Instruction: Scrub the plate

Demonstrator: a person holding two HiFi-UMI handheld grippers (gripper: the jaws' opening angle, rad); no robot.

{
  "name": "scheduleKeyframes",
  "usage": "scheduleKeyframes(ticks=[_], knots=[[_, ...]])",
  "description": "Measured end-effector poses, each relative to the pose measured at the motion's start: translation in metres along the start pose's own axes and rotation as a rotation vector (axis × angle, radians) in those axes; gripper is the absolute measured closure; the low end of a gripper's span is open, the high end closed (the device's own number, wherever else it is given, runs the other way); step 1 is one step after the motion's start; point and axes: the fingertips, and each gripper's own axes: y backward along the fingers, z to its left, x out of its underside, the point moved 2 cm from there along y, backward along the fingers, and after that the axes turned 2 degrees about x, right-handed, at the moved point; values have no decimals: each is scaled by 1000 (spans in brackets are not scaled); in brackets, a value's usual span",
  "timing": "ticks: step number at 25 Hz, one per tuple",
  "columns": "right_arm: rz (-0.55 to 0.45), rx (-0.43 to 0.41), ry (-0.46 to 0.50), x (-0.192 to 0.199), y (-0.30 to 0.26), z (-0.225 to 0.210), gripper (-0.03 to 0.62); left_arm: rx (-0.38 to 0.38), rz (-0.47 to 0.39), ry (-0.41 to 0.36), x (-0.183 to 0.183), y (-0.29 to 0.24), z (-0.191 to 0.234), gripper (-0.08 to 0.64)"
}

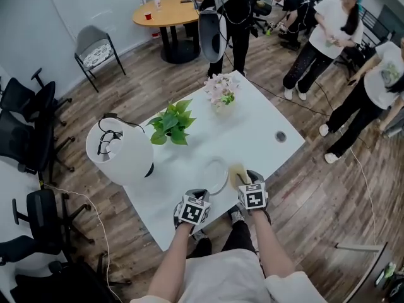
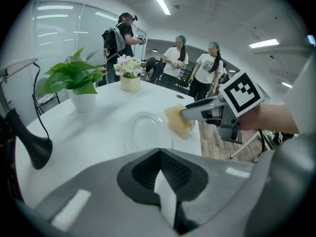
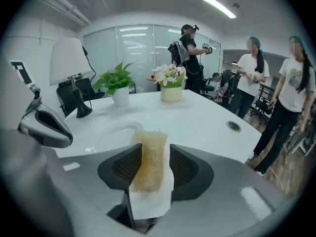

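Observation:
A clear glass plate (image 1: pixel 214 175) lies flat on the white table (image 1: pixel 265 115) near its front edge. My right gripper (image 1: pixel 243 180) is shut on a tan sponge (image 1: pixel 237 173), which sits just right of the plate's rim. In the right gripper view the sponge (image 3: pixel 149 154) stands upright between the jaws of the right gripper (image 3: pixel 150 149), with the plate (image 3: pixel 116 132) ahead to the left. My left gripper (image 1: pixel 197 197) is just in front of the plate, jaws shut with nothing in them. From the left gripper view (image 2: pixel 160 152), the plate (image 2: pixel 147 131) is ahead and the sponge (image 2: pixel 178 121) at its right edge.
A white lamp (image 1: pixel 120 150), a potted green plant (image 1: pixel 170 124) and a flower pot (image 1: pixel 221 93) stand on the table's far half. A cable grommet (image 1: pixel 280 136) is at the right. Several people stand beyond the table; office chairs (image 1: pixel 28 122) are on the left.

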Motion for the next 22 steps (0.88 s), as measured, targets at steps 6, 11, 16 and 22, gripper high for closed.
scheduleKeyframes(ticks=[6, 11, 16, 22], knots=[[-38, 14, -52, 1, 13, 4, 396, 7, -5, -35, 5, 8, -4, 559], [-71, -16, -57, 4, 34, 15, 437, -35, -21, -7, 7, 16, -10, 559], [-87, -61, -55, 10, 57, 23, 500, -73, -54, 48, 6, 23, -32, 559], [-99, -107, -105, 19, 72, 27, 568, -140, -94, 157, 14, 34, -55, 559]])
